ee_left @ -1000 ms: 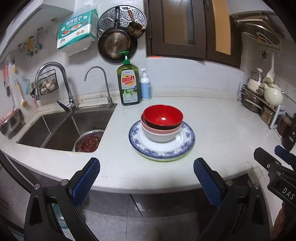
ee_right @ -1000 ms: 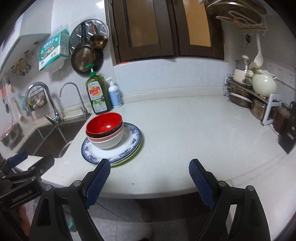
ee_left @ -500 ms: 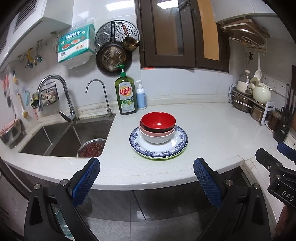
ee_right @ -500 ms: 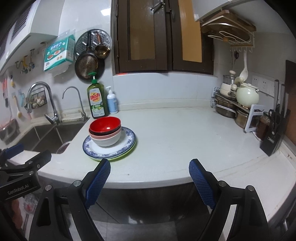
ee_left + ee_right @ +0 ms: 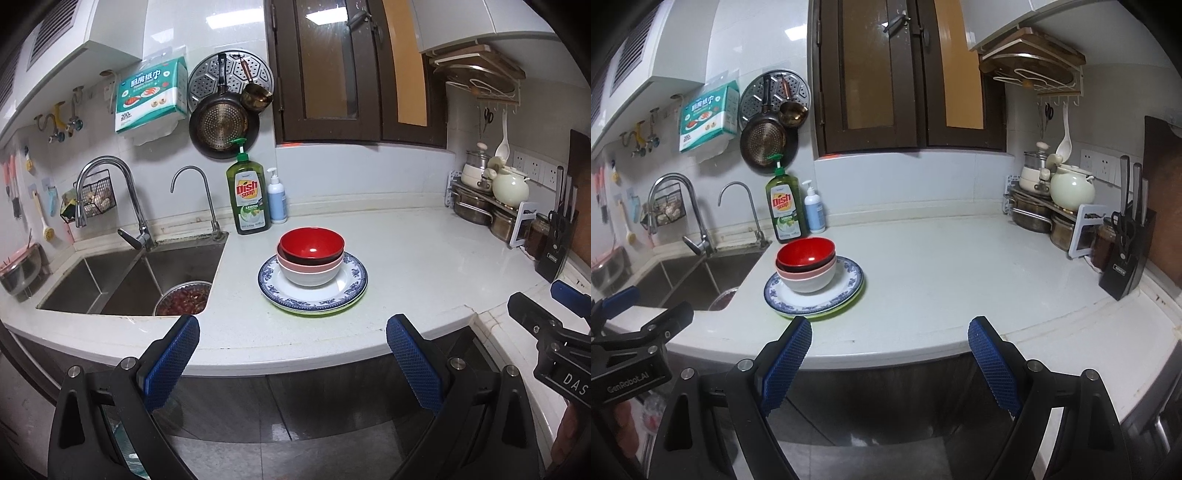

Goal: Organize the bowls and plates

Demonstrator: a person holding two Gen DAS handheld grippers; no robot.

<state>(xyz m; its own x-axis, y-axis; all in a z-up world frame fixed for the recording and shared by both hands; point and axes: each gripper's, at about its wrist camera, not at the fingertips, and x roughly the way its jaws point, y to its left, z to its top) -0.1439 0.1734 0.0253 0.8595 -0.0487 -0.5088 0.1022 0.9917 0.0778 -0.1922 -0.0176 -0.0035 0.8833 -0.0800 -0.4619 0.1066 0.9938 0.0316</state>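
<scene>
A red bowl point(image 5: 312, 245) point(image 5: 805, 253) nests in a pink bowl and a white bowl point(image 5: 310, 275) point(image 5: 809, 280). The stack stands on a blue-patterned plate point(image 5: 351, 282) point(image 5: 849, 280), which lies on a green plate whose rim point(image 5: 325, 314) point(image 5: 846, 306) shows underneath. All sit on the white counter beside the sink. My left gripper point(image 5: 291, 354) is open and empty, held off the counter's front edge, well short of the plates. My right gripper point(image 5: 890, 350) is likewise open and empty in front of the counter edge, to the right of the stack.
A steel sink point(image 5: 122, 273) with a bowl of red food point(image 5: 183, 301) lies left of the plates. Dish soap point(image 5: 249, 192) and a pump bottle point(image 5: 277, 201) stand at the wall. Pots point(image 5: 1034, 214), a teapot point(image 5: 1073, 190) and a knife block point(image 5: 1126, 251) crowd the right corner.
Both grippers have drawn back from the counter and risen a little, so the stack of bowls and plates looks smaller and farther. Both stayed open.
</scene>
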